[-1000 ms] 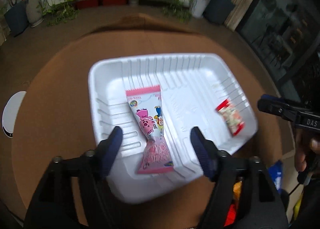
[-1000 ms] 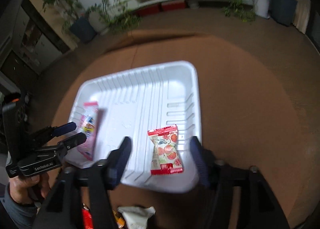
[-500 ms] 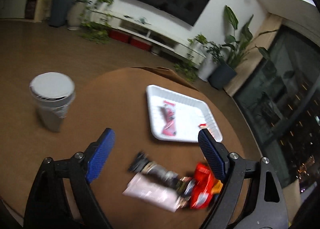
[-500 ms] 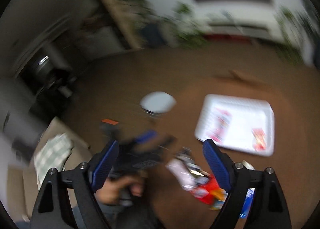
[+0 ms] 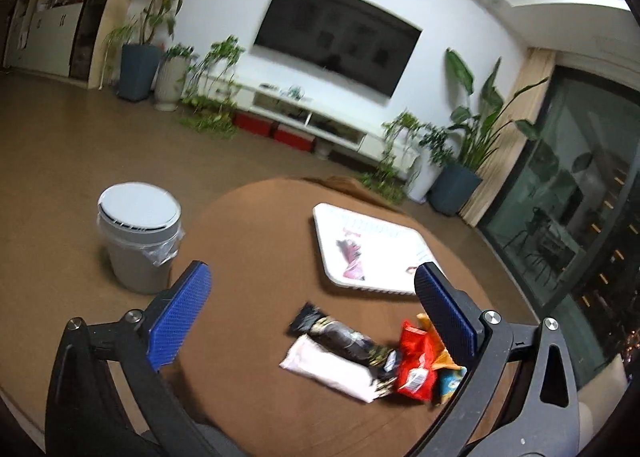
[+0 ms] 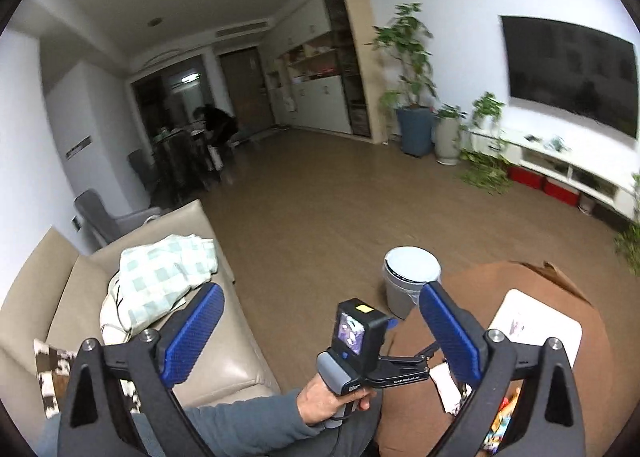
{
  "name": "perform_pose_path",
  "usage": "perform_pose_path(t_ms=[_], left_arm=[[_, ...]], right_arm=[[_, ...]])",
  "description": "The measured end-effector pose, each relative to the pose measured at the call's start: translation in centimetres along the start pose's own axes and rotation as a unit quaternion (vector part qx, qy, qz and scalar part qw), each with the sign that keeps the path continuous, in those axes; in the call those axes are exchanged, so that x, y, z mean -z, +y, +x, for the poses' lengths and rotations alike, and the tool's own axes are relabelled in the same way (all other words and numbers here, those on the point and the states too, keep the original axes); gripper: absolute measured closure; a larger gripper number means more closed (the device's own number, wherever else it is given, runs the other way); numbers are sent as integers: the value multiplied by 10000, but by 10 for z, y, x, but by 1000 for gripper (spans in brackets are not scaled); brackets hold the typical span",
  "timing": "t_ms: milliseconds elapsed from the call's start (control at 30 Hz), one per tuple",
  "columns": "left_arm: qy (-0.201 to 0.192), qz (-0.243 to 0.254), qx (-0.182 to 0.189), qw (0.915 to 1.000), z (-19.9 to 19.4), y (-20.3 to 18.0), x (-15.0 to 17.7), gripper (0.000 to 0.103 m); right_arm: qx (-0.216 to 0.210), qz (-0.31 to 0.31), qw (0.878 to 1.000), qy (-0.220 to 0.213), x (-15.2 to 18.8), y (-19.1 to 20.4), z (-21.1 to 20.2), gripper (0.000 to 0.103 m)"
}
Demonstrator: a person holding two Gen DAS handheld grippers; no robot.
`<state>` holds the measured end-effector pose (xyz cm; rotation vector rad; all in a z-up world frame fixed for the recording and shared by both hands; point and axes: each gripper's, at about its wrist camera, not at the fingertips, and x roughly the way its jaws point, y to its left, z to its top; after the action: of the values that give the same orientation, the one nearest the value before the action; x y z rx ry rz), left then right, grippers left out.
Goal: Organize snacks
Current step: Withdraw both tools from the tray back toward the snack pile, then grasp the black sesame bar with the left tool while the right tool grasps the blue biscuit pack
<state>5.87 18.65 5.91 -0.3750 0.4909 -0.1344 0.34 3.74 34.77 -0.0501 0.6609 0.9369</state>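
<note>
My left gripper gapes wide above the snack pile on the round brown table, near the white tray holding a pink packet. My right gripper, also wide, alone shows the sofa and my left hand.

One tray, two snacks inside

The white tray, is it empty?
No. The white tray holds a pink snack packet and a small red one.
</note>
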Motion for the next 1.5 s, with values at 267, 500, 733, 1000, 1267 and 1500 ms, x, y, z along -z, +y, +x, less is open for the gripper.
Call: perform_pose_path(t_ms=[267, 500, 733, 1000, 1267, 1500], left_arm=[[333, 187, -577, 9976, 2, -19, 0, 0], [732, 104, -713, 9947, 3, -16, 10, 0], [1617, 498, -762, 9826, 48, -44, 48, 0], [2304, 1067, -214, 9670, 108, -71, 84, 6], [2091, 3398, 251, 9166, 133, -98, 62, 6], [2515, 4971, 716, 8274, 172, -112, 66, 25]], right_arm=[[392, 165, 9990, -105, 10, -23, -19, 3], [1240, 1253, 9820, -681, 75, -137, -45, 0], [2465, 2108, 9429, -763, 200, -217, -33, 0], [2624, 3045, 9152, -292, 310, -264, 9, 1], [2832, 3142, 9061, 0, 338, -289, 21, 11], [2589, 3099, 9141, 381, 341, -300, 53, 27]])
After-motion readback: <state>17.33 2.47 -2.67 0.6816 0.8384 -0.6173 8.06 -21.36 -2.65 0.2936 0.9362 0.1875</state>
